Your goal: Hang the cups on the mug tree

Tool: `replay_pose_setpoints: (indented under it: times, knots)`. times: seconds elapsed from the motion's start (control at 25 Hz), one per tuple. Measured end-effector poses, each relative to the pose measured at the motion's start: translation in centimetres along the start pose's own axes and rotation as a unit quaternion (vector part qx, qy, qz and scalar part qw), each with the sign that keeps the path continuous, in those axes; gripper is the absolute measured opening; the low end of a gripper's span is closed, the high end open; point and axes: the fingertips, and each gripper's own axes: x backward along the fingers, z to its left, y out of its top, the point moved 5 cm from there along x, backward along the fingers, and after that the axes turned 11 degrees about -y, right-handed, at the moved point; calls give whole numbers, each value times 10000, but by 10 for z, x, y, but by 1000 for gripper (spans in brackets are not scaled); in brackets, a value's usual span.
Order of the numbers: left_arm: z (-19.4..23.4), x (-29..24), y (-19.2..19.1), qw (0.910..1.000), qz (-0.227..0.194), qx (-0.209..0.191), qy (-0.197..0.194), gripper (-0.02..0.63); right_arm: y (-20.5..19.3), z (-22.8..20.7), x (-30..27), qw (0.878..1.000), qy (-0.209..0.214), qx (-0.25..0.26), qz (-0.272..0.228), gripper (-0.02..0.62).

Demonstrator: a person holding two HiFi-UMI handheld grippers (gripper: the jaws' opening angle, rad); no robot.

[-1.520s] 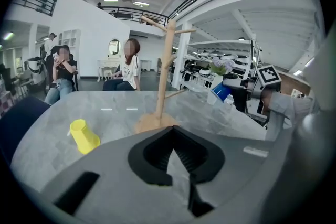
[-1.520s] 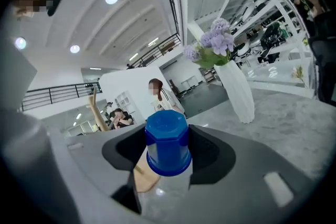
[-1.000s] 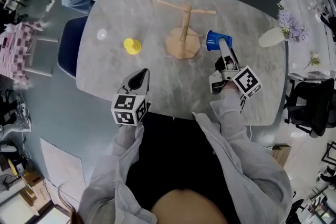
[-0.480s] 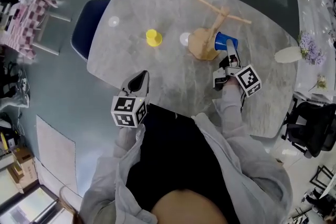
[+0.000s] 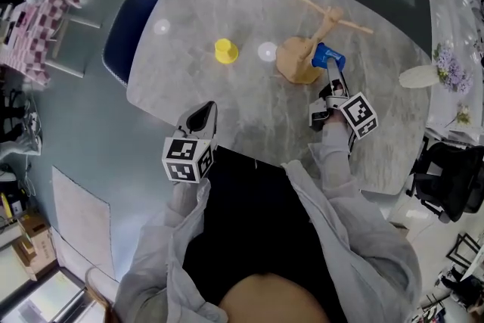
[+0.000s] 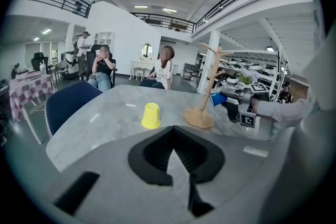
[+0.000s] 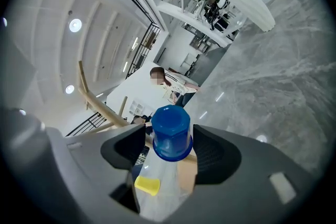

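A wooden mug tree (image 5: 299, 66) stands on the grey marble table (image 5: 227, 110), and shows too in the left gripper view (image 6: 202, 113). My right gripper (image 5: 330, 66) is shut on a blue cup (image 5: 326, 55) lying on its side, close against the tree's trunk above the base. In the right gripper view the blue cup (image 7: 170, 132) sits between the jaws, which have just eased slightly wider. A yellow cup (image 5: 225, 51) stands upside down left of the tree. My left gripper (image 5: 200, 116) hovers at the near table edge, shut and empty.
Two clear cups (image 5: 267, 51) (image 5: 162, 27) rest on the table left of the tree. A white vase of flowers (image 5: 420, 76) lies at the right edge. A blue chair (image 5: 127, 34) stands at the table's left side. People sit beyond the far edge.
My right gripper has carried the blue cup from beside the base to right against the tree's trunk. The left gripper stays at the near edge.
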Motion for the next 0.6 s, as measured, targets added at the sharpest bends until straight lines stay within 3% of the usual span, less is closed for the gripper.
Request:
replay_pose_setpoints:
  times: [0.16,0.28,0.48,0.6]
  knots:
    - [8,-4,4,9999,28,-61,-150,8,1,4,12,9996,-74,181,-190,337]
    - [17,-8,9,9995,23,-116,-290,8,3,14,31,9946,-226,904,-461,360]
    - [41,-13,20,9986,-11,-196,-495,8,-10,49,60,9717,-276,2192,-834,360]
    - [59,-16,25,9982,-43,-198,-573,8,-32,78,64,9540,-103,2892,-783,360]
